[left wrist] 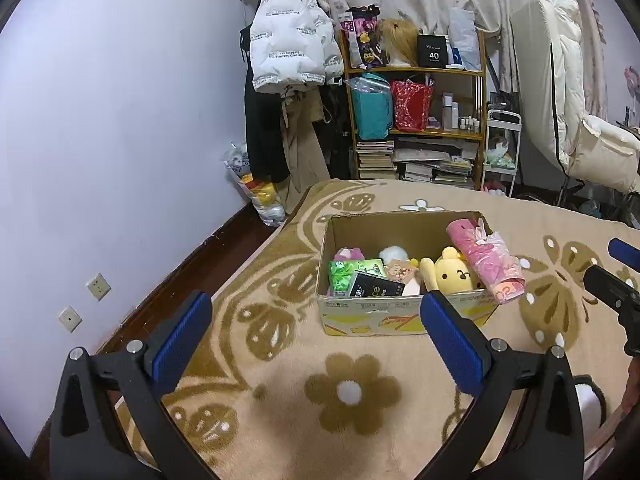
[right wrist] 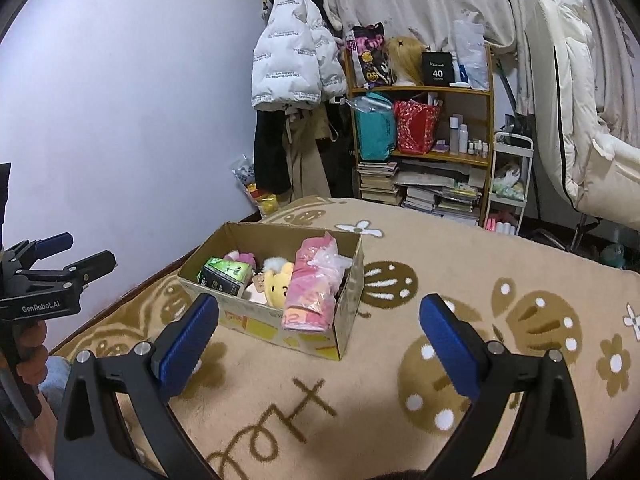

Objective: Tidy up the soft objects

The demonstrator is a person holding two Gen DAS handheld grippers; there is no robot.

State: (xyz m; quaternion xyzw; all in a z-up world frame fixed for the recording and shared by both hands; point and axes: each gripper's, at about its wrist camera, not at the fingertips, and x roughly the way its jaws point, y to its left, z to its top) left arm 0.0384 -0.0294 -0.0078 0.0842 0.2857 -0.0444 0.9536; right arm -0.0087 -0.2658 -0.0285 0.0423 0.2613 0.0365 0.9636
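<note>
Pink roll (left wrist: 485, 261) leans lengthwise over the box (left wrist: 400, 316) rim, seemingly wrapped; both jaws wide, empty.

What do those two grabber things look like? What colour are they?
Both grabbers look the same. The left gripper and the right gripper have black, triangle-shaped arms with small silver bolts. Each finger ends in a flat, bumpy blue pad. Seen from the right camera, the left one's black body has white letters, "GenRobot.AI".
</note>
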